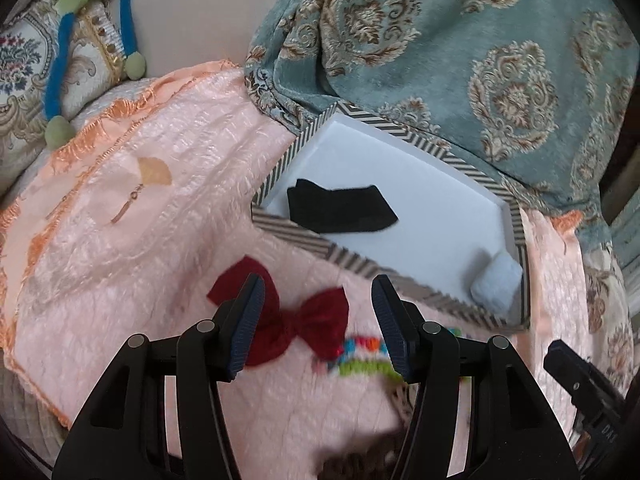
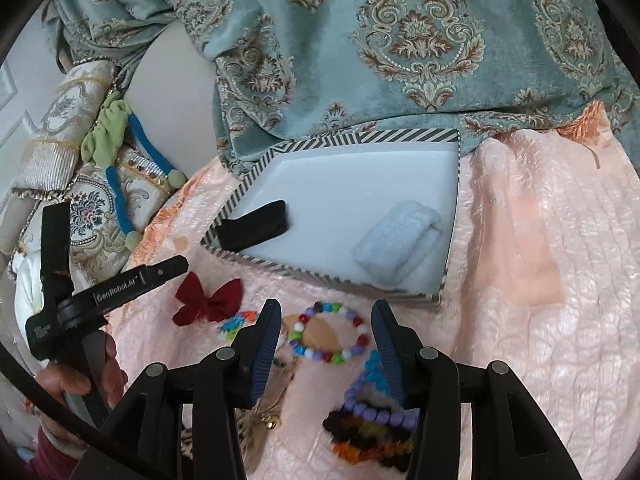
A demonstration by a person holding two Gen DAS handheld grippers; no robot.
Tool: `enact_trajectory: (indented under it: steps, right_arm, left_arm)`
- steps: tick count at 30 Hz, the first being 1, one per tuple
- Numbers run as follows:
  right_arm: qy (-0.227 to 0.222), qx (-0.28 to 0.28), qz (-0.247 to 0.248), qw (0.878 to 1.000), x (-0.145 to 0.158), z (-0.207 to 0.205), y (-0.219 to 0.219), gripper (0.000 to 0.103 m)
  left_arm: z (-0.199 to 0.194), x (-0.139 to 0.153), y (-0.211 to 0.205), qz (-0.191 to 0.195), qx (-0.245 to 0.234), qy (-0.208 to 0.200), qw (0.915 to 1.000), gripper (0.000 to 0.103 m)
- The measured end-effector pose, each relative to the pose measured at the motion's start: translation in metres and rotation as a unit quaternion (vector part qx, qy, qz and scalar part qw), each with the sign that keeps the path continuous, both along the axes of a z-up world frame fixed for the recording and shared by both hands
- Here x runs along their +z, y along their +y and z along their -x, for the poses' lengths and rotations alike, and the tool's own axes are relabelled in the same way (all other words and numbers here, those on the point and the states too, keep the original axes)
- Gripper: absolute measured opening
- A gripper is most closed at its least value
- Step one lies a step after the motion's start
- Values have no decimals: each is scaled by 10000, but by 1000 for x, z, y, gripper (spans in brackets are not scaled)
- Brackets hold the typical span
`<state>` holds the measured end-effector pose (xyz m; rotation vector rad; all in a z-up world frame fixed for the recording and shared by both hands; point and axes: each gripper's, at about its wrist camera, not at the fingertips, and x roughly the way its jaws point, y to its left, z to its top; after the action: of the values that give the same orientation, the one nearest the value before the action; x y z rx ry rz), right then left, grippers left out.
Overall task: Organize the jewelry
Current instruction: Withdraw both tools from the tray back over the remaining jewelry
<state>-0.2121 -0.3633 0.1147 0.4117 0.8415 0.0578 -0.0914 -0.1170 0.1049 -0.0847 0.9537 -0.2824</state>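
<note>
Left gripper (image 1: pixel 318 322) has its jaws spread wide, nothing in them, hanging right over the red bow (image 1: pixel 298 326) that lies on the pink quilt (image 1: pixel 140 248). Right gripper (image 2: pixel 326 344) is spread apart too and empty, sitting over the bead bracelet (image 2: pixel 330 334), with a triangular bead piece (image 2: pixel 374 388) just under its right finger and a dark, multicolour bead piece (image 2: pixel 368 438) below that. There's also a small bright bead strip (image 2: pixel 236 322) between the bow and the bracelet, so that's one bow, one bracelet, and three other beaded bits that I can count. The quilt is shiny, crinkly stuff with an orange fringe, and it looks like a bed or sofa. Behind it a teal damask cloth (image 2: pixel 400 40) is draped down, and on the left is an ornate cushion (image 1: pixel 24 80) with a green and blue plush thing (image 1: pixel 64 20) lying on it. One striped tray (image 2: pixel 352 136) with a white inside sits on the quilt, right up against the teal cloth. It holds two things: a black piece (image 1: pixel 340 208) at one end and a fluffy white roll (image 2: pixel 396 244) at the other.
</note>
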Motion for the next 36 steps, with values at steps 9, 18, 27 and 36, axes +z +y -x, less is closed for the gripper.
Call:
enact_trajectory:
  steps: [9,18,27,36]
  right_arm:
    - [-15,-141,72,9999,4,35,0,58]
    - [8,-257,58,9997,5,66,-7,58]
    - [234,-593,103,9979,-15,82,-27,58]
    - [251,-467,232,9983,-18,89,-27,52]
  left_arm:
    - [41,14,8,188,-221,-105,9995,67]
    - [73,11,14,373,-570,135,9976,70]
    - [94,-3,12,347,-757,367,9958,70]
    - [99,-8,4,386,-878,488,9942,70]
